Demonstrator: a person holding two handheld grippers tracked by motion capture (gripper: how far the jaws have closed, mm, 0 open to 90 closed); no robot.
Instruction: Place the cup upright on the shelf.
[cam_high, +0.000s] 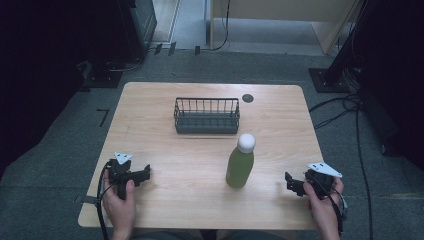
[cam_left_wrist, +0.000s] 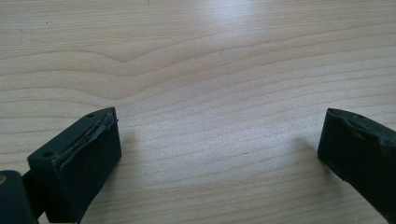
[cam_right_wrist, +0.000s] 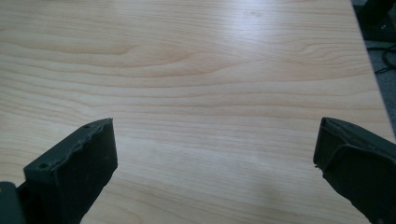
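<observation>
While both grippers' jaws gape empty over surface (cam_high: 165, 150), pre-grasp stage; next: reach right gripper (cam_high: 291, 184) to green bottle (cam_high: 240, 165), grip body, lift toward wire basket (cam_high: 206, 116); left gripper (cam_high: 142, 175) idle.

I see a pale wood-grained counter (cam_high: 165, 200), a green bottle (cam_high: 240, 167) with a white cap (cam_high: 246, 143), a dark grey wire basket (cam_high: 206, 115), and each black gripper, left gripper (cam_high: 145, 173) and right gripper (cam_high: 290, 183).

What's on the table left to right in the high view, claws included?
Left claw → wire basket → green bottle with white cap → right claw. The basket sits farther back; the bottle stands upright between the two claws.
</observation>
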